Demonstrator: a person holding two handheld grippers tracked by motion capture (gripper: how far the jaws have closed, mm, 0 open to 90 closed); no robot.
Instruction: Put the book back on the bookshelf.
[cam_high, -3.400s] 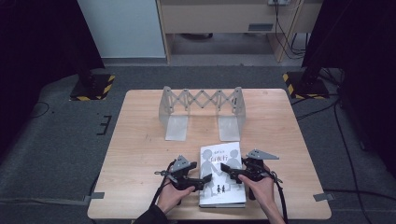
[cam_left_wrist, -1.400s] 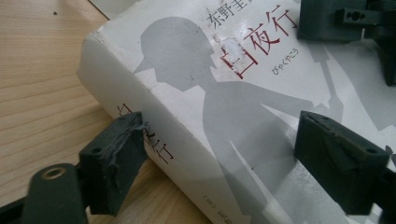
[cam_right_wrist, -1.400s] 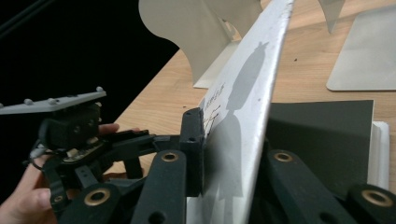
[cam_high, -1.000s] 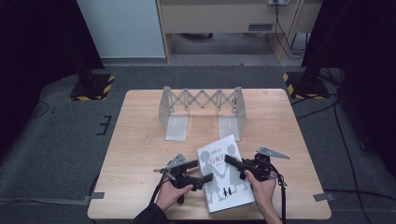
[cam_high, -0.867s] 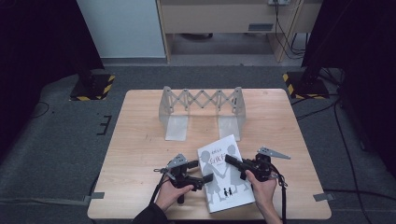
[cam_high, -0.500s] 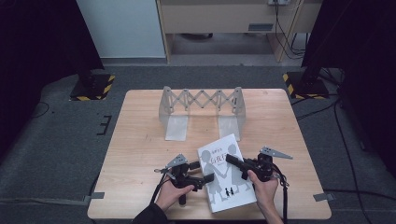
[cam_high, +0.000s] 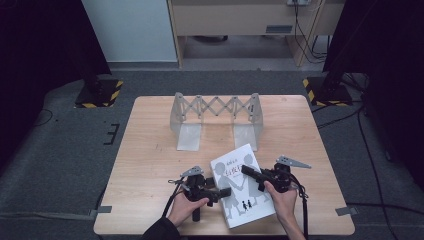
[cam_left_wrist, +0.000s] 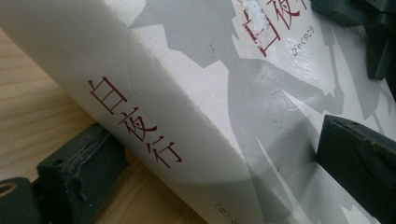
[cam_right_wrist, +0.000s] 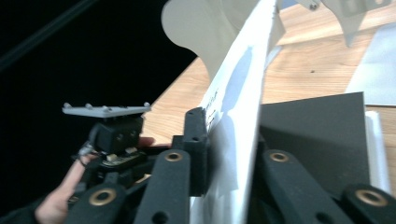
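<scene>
Left gripper (cam_high: 220, 192) clamps the white book (cam_high: 243, 187) across its spine, one jaw under, one on the cover. Right gripper (cam_high: 250, 172) pinches the front cover's edge, jaws just eased slightly. Book lies between them on the wooden table (cam_high: 150, 150).

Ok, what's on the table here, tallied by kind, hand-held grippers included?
Books: 1
Expanding metal racks: 1
Grippers: 2, the left gripper and the right gripper, both at the book
Total: 4
</scene>
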